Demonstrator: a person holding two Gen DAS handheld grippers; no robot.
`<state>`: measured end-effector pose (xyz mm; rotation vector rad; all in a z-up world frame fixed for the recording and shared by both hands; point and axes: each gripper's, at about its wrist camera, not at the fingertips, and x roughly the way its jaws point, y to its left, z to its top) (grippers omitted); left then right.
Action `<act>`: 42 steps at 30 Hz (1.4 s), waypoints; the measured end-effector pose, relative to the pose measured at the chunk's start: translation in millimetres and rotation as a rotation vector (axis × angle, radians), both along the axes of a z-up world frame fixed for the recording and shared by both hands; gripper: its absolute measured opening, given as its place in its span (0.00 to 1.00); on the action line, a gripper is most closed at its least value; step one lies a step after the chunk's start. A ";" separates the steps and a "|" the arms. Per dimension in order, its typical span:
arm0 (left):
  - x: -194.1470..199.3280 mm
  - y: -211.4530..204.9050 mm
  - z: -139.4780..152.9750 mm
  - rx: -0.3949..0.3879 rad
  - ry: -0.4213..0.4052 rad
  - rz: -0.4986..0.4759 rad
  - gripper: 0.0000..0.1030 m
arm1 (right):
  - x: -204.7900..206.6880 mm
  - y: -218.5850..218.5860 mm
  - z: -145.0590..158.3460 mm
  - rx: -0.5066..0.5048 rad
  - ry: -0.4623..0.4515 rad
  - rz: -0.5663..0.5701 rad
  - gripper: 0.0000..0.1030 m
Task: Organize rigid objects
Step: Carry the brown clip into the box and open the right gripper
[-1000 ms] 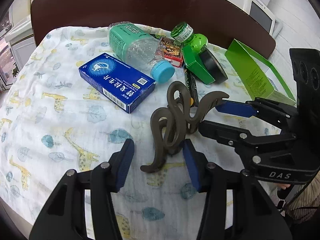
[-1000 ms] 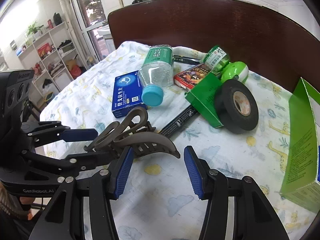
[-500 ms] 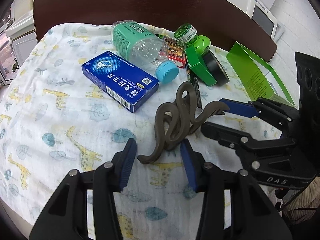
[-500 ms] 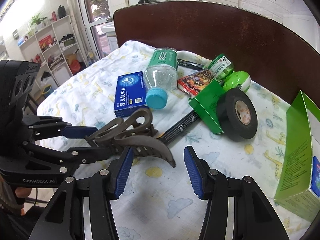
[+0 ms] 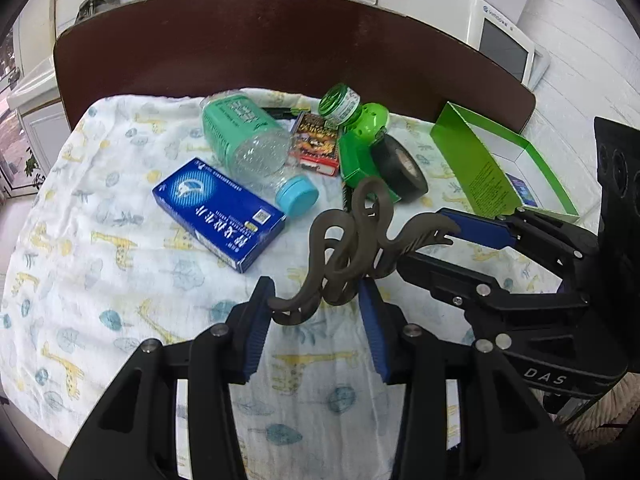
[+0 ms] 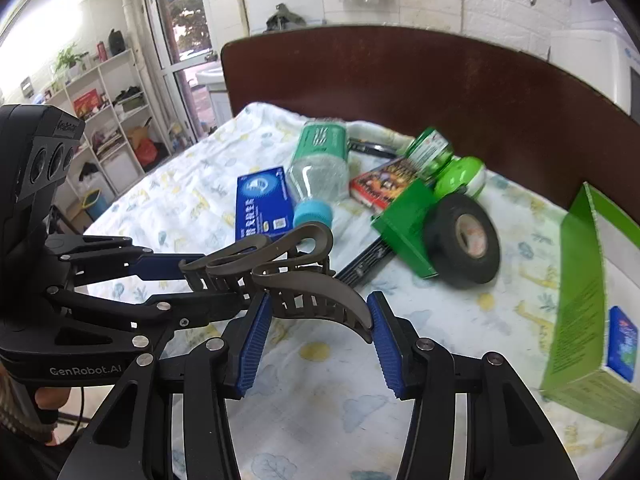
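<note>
The right claw (image 5: 452, 248) grips one end of the brown hair clip (image 5: 352, 256), holding it above the giraffe-print cloth (image 5: 100, 240). The left claw (image 5: 316, 320) stands released, its pads bracketing the clip's opposite tip. To transfer cleanly, close the left claw fully before releasing the right. The clip's long axis spans from claw to claw, teeth pointing toward the cloth.

Both grippers meet at the brown hair clip (image 5: 352, 248), raised above the bed. The left gripper (image 5: 316, 312) has its jaws on either side of the clip's lower end; whether both pads press it is unclear. The right gripper (image 6: 316, 320) comes in from the right, its blue pads touching the clip's other end on both sides.
</note>
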<state>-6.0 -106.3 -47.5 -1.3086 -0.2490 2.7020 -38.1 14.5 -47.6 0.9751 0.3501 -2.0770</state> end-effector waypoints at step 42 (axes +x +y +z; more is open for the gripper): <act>-182.6 314.3 66.1 -0.181 0.074 -0.606 0.40 | -109.9 309.1 44.2 -0.306 0.077 -0.777 0.51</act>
